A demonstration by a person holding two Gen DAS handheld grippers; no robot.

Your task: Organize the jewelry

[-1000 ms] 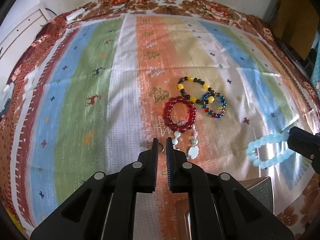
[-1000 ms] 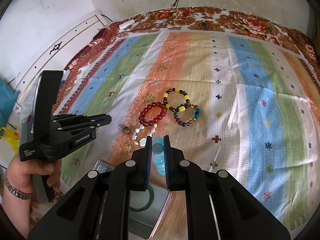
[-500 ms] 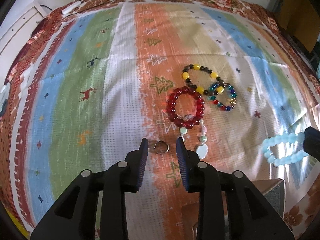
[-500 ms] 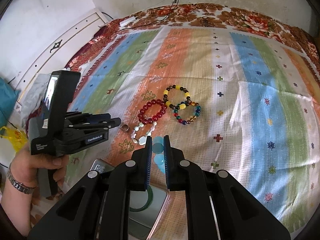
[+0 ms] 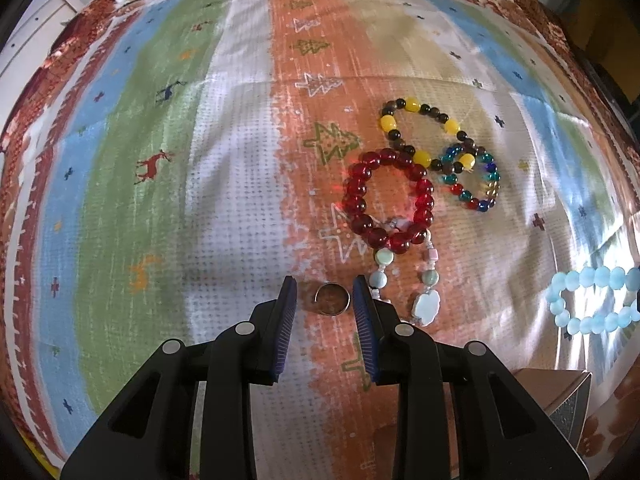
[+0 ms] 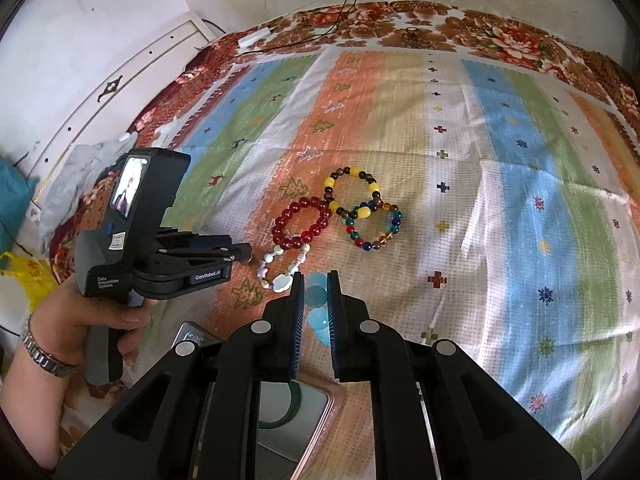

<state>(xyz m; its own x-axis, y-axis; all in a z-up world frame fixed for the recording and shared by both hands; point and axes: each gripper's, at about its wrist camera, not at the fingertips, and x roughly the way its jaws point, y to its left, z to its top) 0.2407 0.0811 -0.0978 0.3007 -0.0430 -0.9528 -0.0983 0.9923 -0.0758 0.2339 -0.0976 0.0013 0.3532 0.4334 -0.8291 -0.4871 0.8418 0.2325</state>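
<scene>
While the left tool (image 5: 324, 294) points down at the striped cloth (image 5: 168, 208), its two fingers stand a little apart with a small ring (image 5: 332, 299) lying between them. The fingers do not squeeze the ring. Just past this tool's tips lies a red bead bracelet (image 5: 388, 200), with a yellow and brown one (image 5: 424, 136) behind it. The right tool (image 6: 313, 296) is closed tight on a light blue bead bracelet (image 5: 592, 300). Under it sits an open tin box (image 6: 316, 412) with a green bangle (image 6: 294, 408) inside.
</scene>
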